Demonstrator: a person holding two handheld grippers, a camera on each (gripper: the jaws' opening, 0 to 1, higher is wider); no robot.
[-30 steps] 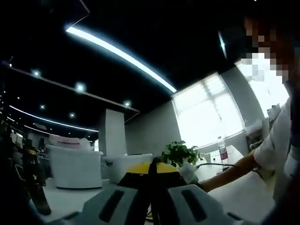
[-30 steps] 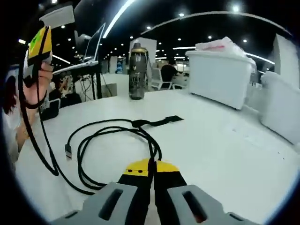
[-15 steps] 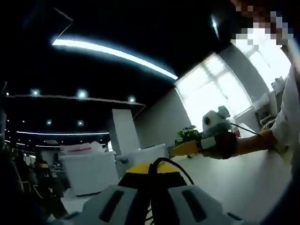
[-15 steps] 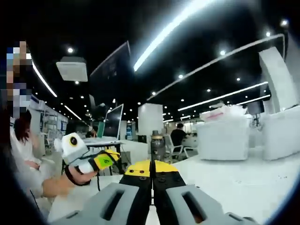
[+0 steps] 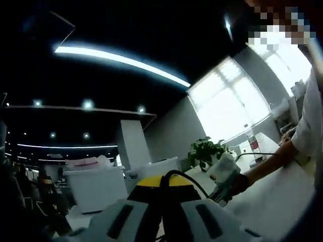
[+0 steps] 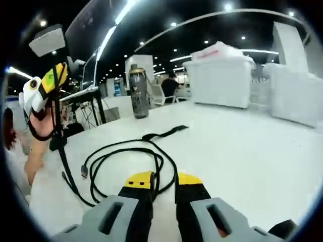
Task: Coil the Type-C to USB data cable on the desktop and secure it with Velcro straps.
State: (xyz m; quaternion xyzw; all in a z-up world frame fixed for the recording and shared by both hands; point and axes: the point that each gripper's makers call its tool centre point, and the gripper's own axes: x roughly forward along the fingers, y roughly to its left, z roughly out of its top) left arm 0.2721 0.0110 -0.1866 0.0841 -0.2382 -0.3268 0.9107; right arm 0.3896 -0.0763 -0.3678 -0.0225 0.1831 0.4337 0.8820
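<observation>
Right gripper (image 6: pixel 164 181): yellow-tipped jaws parted with a clear gap between them, nothing held, set low over the white desk (image 6: pixel 252 136).

Cable (image 6: pixel 126 161): black, lying on the desk in loose loops just ahead of the right jaws; the USB plug (image 6: pixel 85 171) rests on the desk at the left of the loops. One strand rises off the desk at the left and runs up to the left gripper (image 6: pixel 53 78), which is raised above the desk edge in a hand (image 6: pixel 41 123).

Strap (image 6: pixel 166 132): flat black strip on the cable's far side, lying flat toward the bottle.

Bottle (image 6: pixel 137 92): dark, upright, at the far part of the desk, well behind the cable.

Left gripper (image 5: pixel 162 182) (own view): jaws pressed together on the black cable (image 5: pixel 184 180), which arcs out from between the tips to the right. The camera points upward at a dark ceiling with a long light strip (image 5: pixel 121 59).

Right gripper seen from the left gripper view (image 5: pixel 222 176): low at right, held by a person's arm.

Background: window (image 5: pixel 229 108), potted plant (image 5: pixel 204 151), white bins (image 6: pixel 222 80), laptop (image 6: pixel 83 75) on a side table.
</observation>
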